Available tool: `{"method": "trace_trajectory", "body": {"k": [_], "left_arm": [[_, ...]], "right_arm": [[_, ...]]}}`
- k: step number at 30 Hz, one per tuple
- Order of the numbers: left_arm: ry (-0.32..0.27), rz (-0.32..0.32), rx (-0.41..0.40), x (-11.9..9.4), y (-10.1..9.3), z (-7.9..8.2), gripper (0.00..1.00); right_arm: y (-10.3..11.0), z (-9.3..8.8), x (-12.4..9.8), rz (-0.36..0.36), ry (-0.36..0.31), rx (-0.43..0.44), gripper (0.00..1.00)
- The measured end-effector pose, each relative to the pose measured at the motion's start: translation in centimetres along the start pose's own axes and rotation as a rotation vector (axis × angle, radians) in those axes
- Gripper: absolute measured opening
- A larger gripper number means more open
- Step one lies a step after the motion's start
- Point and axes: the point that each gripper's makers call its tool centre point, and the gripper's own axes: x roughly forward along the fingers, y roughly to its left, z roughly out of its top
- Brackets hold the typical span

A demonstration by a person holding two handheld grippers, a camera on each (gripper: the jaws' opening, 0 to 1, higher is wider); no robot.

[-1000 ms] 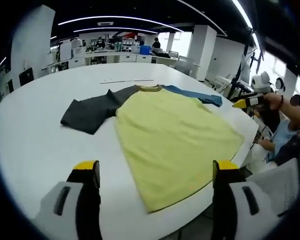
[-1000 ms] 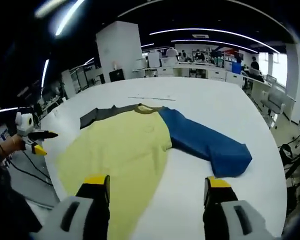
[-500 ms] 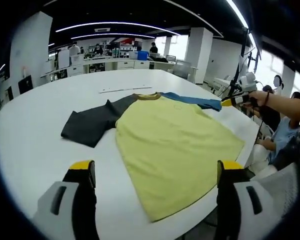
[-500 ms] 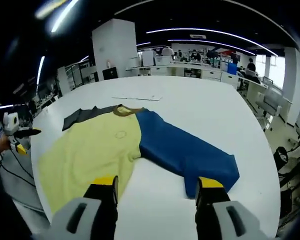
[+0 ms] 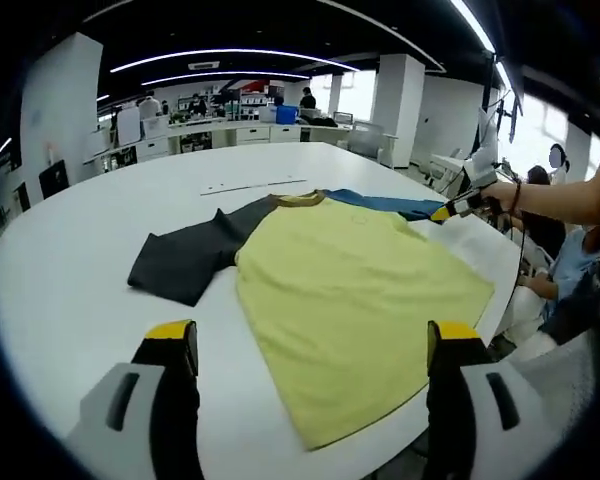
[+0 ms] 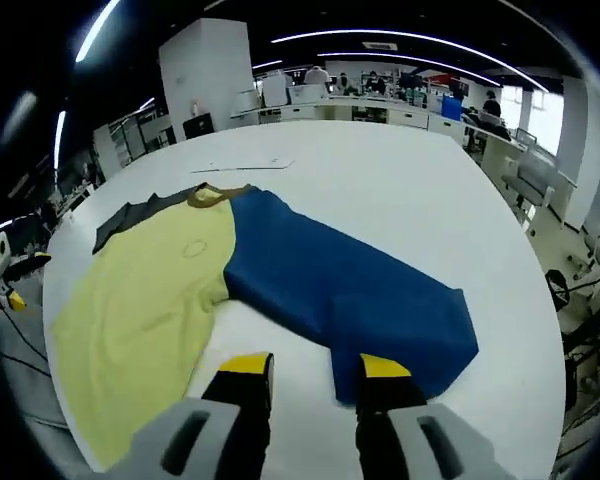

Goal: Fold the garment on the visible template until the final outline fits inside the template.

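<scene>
The garment lies spread flat on the white bench, yellow body central, grey sleeve at 9 o'clock, blue sleeve on the other side. The right gripper has closed in on the blue sleeve's edge, its jaws narrower than before but still apart. The left gripper hovers at the hem, jaws wide apart, barely shifted.

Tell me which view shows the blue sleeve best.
The right gripper view: the blue sleeve lies spread across the white table, its whole length and cuff end visible just ahead of the right gripper. The left gripper view shows the sleeve as a thin foreshortened strip beyond the yellow body.
</scene>
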Motion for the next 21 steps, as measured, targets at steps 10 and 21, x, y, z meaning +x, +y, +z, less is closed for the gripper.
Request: {"method": "trace_trajectory", "body": {"k": [10,21], "left_arm": [[0.022,0.004,0.0,-0.2,0.0,-0.3,0.84],[0.03,-0.006,-0.002,-0.2,-0.5,-0.5,0.78]], "right_arm": [[-1.8,-0.1,1.0,-0.064,0.035,0.004,0.12],[-2.9,-0.2,1.0,-0.151,0.069,-0.031,0.0]]}}
